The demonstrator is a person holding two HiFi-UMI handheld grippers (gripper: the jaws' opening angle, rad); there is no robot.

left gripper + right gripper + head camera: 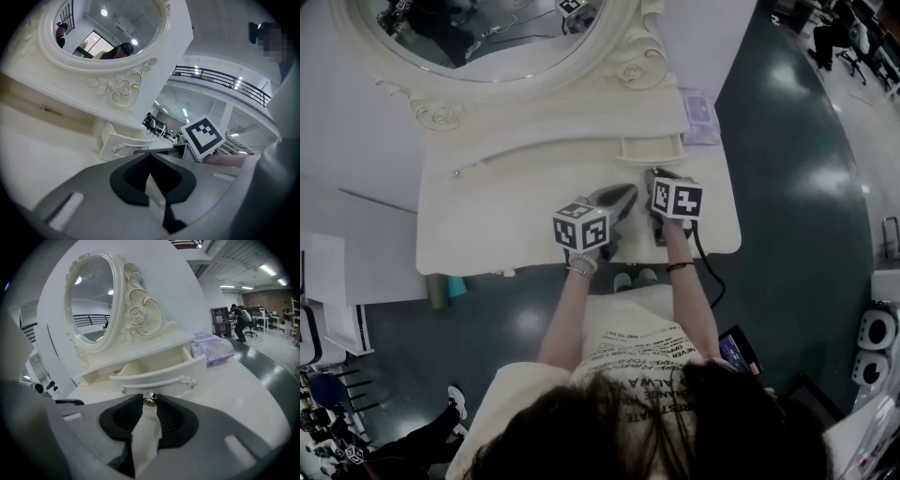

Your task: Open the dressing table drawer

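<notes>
The cream-white carved dressing table (pixel 487 225) has its small curved-front wooden drawer (pixel 159 373) pulled out, its bare inside showing, just below the oval mirror (pixel 91 301) in its scrolled frame. The right gripper (pixel 149 401) has its jaws closed on the drawer's little round gold knob (pixel 149 399), which sits pinched between the tips. From above, the drawer lies at 12 o'clock of that gripper. The left gripper (pixel 150 157) hangs over the table at 8 o'clock of the right one, jaws together and holding nothing. A pale purple soft packet (pixel 213 347) rests at 2 o'clock of the drawer.
</notes>
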